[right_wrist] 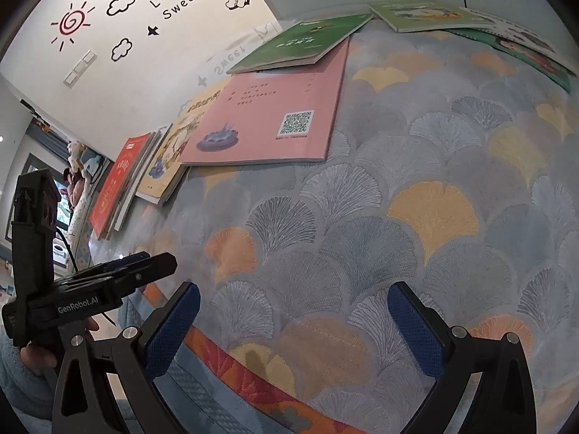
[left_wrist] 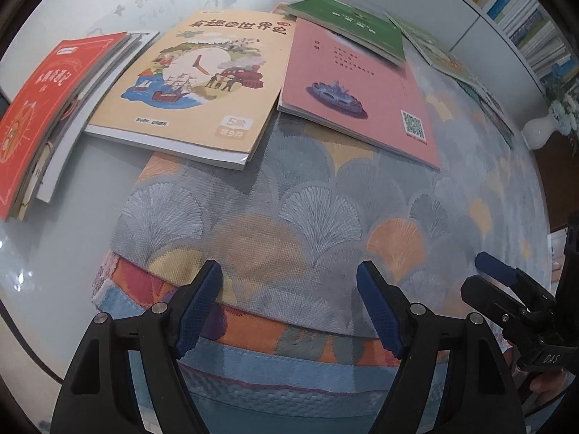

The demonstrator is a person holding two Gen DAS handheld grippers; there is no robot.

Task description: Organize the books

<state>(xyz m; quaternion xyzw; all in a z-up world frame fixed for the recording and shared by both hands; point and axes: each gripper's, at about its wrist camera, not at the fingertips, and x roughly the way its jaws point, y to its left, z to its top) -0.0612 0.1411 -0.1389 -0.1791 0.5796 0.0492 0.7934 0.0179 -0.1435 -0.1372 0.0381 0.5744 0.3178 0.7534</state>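
Several books lie on a glass table over a leaf-patterned cloth (left_wrist: 325,209). A red book (left_wrist: 47,108) tops a small stack at the left. Beside it lies a cream book with a clock picture (left_wrist: 195,83), then a pink book (left_wrist: 354,86) with a dark green book (left_wrist: 354,25) overlapping its far corner. Further right lie light green books (right_wrist: 427,14). My left gripper (left_wrist: 289,307) hangs open over the cloth near the table's front edge, nothing between its fingers. My right gripper (right_wrist: 293,325) is open too, over bare cloth, and appears in the left wrist view (left_wrist: 506,282).
A bookshelf (left_wrist: 514,11) full of books runs along the right. A white vase (left_wrist: 542,126) with flowers stands at the table's far right. A wall with stickers (right_wrist: 163,0) is behind the table. The cloth's striped edge (left_wrist: 275,332) hangs at the front.
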